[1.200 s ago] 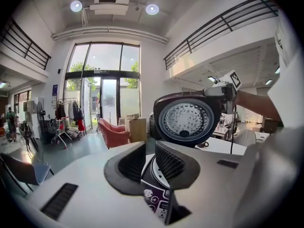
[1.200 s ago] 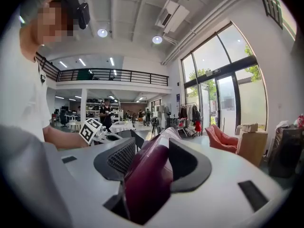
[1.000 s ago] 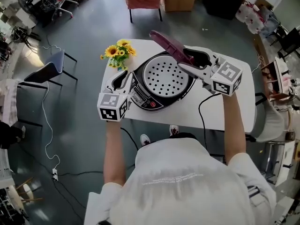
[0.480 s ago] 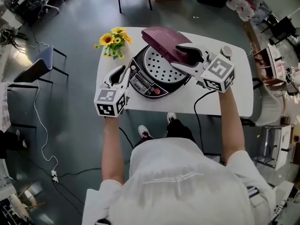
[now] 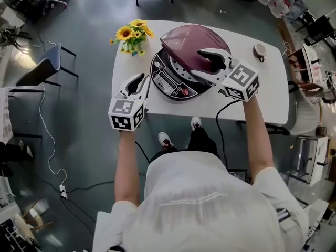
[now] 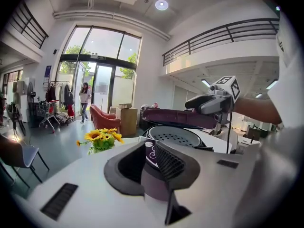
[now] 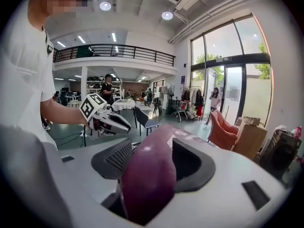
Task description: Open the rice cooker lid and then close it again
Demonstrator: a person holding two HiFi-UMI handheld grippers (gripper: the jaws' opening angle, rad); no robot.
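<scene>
Lid way: lid point(image 5: 191, 45) nearly flat, its free edge a bit up, facing 7 o'clock.
Place: rice cooker point(image 5: 169, 83) in the middle of the white table point(image 5: 265, 91).
Only left gripper view: holey plate point(image 6: 173, 137) under the lid.
Look: shiny purple.
Right gripper point(image 5: 199, 63): jaws wide, just been opening, lid edge between them.
Left gripper point(image 5: 135, 83): a little open, empty, at the cooker's 8 o'clock.

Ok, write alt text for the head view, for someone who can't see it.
From above: a person's right gripper, jaws just opening, straddles the edge of the maroon lid, low over the rice cooker on a white table. The left gripper sits open beside the cooker, near sunflowers.
</scene>
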